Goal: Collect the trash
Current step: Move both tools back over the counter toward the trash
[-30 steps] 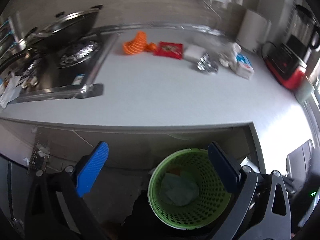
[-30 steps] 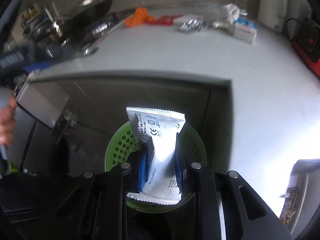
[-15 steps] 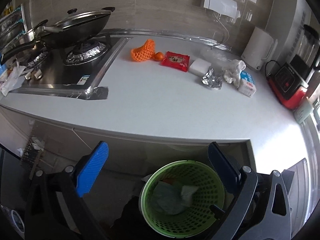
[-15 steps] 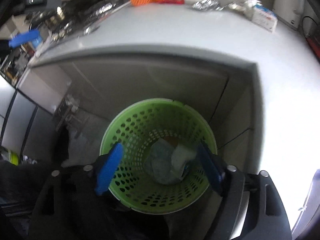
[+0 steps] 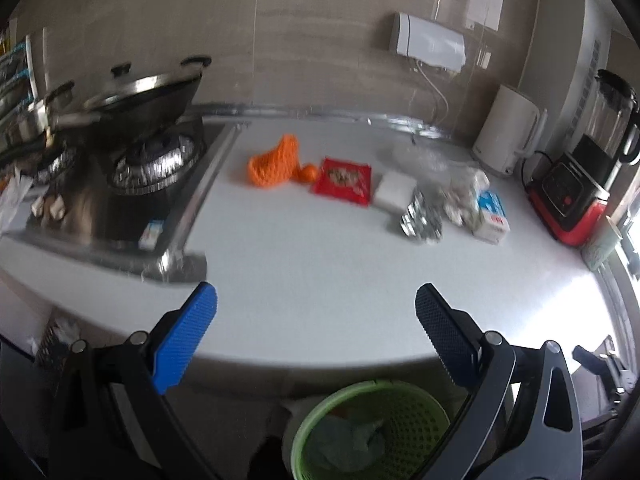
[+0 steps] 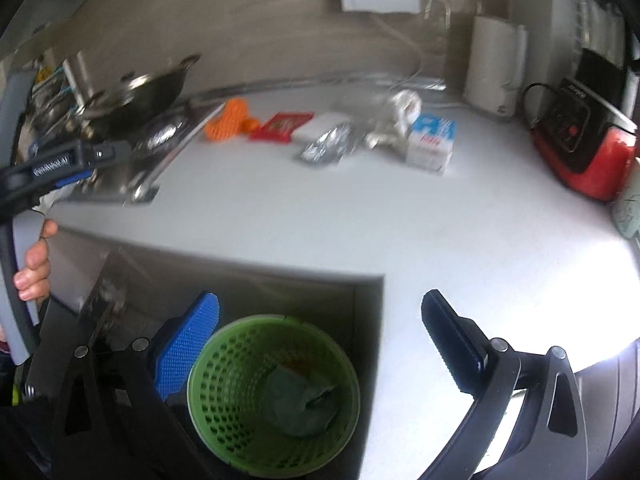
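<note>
Both grippers, left gripper [image 5: 316, 308] and right gripper [image 6: 320, 316], gape empty above green bin [image 6: 224, 432]; wrappers [image 5: 342, 180] beyond.

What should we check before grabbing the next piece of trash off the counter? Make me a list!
1. Right tool empty and open: ok, nothing between its fingers.
2. Left tool empty and open: ok.
3. Green basket within reach below the counter edge: ok, with trash already inside.
4. Trash left on the counter: ok, orange net, red packet, crumpled foil and blue-and-white carton lie in a row.
5. Path to the row free: ok, bare counter in front of them.
6. Which piece is easiest to pinch: cannot tell, the pictures are blurred.
</note>
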`<state>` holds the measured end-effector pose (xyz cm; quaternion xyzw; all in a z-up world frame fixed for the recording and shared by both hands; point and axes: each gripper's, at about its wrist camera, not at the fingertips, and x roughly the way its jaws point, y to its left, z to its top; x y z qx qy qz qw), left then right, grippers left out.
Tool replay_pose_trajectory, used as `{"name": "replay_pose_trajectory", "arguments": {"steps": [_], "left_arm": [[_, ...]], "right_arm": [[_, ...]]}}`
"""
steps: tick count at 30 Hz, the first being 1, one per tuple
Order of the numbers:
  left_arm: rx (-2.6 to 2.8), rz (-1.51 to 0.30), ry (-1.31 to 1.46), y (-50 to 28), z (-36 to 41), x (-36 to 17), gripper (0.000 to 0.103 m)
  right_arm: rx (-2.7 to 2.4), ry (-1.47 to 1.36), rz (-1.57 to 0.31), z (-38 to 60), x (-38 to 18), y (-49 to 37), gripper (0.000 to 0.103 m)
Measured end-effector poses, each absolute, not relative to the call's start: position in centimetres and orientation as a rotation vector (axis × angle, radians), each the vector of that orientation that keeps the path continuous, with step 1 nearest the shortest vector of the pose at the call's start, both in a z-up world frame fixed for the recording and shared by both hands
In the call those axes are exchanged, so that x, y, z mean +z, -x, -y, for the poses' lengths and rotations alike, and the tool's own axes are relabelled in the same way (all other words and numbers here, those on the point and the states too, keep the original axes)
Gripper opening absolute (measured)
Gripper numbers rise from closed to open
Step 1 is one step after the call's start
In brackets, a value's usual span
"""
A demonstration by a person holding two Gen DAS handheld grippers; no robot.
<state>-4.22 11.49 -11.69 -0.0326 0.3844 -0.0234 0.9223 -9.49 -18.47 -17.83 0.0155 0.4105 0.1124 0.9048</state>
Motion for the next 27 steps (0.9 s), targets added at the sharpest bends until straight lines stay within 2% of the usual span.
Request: {"name": "replay_pose_trajectory", "arguments": {"steps": [10, 27], "left_arm": [[-0.070, -0.713, -0.002, -5.2, -14.2, -11.0, 0.095], [-0.118, -0.802, -0.028, -21.2, -17.5, -17.6, 0.095]], "right_arm": [[0.076, -0.118, -0.798, 20.0, -15.5, 5.1, 0.101], [-0.094, -0.175, -0.811, 19.2, -16.4, -4.9, 0.101]]}}
